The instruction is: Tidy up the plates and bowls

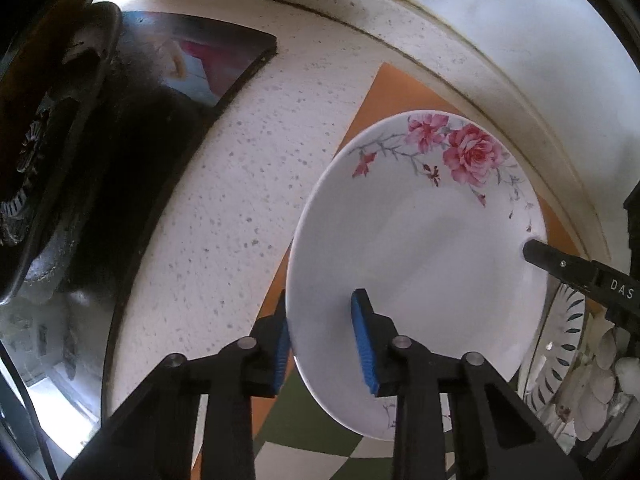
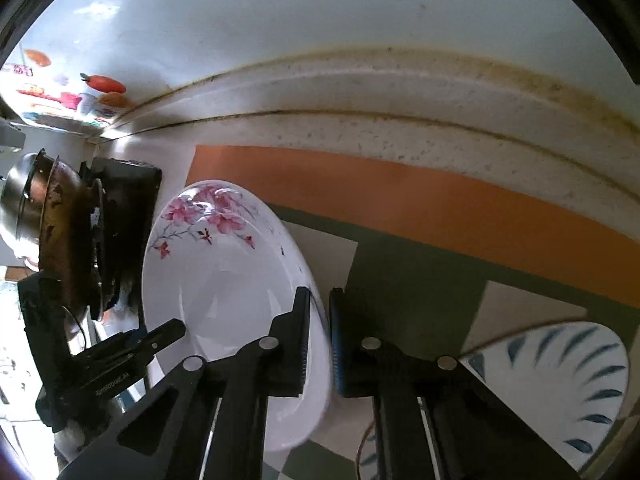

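Left wrist view: a white floral plate [image 1: 416,264] is seen tilted up off the speckled surface [image 1: 240,208], above an orange, green and white checked mat [image 1: 320,452]. Its near rim is straddled by the left gripper [image 1: 326,344], one blue pad [image 1: 364,344] on the upper face and the other behind the rim; the gap is moderate, and firm contact cannot be told from here. The far rim is met by a finger of the right gripper [image 1: 536,250]. A two-sided hold is judged to be used because a wide, thin plate would tip from one edge alone. A blue-striped dish [image 1: 560,344] lies just beside, at right. Right wrist view: the plate's [image 2: 224,292] rim is held edge-on between the fingers of the right gripper [image 2: 320,340], narrowed around it. The left gripper [image 2: 168,332] is noted at the opposite edge. The striped dish [image 2: 560,376] rests on the mat [image 2: 400,208] to the right; a dark stove burner with a steel pot [image 2: 24,200] stands at left.
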The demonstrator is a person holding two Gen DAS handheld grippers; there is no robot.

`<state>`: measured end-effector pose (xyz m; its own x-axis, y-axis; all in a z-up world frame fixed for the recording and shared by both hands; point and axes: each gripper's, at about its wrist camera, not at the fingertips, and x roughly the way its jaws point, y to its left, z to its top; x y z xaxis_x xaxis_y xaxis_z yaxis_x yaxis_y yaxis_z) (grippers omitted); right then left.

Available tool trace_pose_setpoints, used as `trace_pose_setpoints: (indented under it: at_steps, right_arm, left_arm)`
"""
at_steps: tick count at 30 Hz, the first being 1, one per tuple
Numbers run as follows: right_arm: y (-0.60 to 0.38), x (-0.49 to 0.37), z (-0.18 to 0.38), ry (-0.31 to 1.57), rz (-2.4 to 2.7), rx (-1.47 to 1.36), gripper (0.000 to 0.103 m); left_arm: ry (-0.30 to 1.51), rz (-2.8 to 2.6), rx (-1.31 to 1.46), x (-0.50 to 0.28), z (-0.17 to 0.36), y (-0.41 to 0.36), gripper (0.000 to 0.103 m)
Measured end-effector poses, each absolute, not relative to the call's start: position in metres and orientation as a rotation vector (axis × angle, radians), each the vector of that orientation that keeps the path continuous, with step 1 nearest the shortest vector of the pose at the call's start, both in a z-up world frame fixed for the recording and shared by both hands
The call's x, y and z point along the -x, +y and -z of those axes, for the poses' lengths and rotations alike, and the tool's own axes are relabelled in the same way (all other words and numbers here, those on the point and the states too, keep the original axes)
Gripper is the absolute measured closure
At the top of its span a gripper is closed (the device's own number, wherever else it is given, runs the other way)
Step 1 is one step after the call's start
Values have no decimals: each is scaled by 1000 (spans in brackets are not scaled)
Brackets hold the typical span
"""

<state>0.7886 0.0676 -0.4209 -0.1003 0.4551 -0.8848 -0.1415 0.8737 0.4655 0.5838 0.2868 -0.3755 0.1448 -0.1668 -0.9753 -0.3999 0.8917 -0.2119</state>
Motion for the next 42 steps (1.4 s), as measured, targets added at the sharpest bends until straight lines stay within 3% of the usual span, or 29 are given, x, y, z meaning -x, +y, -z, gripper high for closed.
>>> trace_pose_setpoints:
  at_steps: [9,16,31,42]
  right_arm:
    - [64,-783,413,1555,-504,-240,92]
    - [39,-761,372,1488,-489,-275,93]
    - [-103,-628,301,1436,-391,-373,94]
    - [-186,-520,325,1479,-265,-450,94]
  left_arm:
    - [1423,-149,453,-574,369,280,79]
    - [1386,-101,415,-563,333,254,79]
    - [1392,103,302,-501,268,138,79]
    - [1502,205,132,-460,307,59,79]
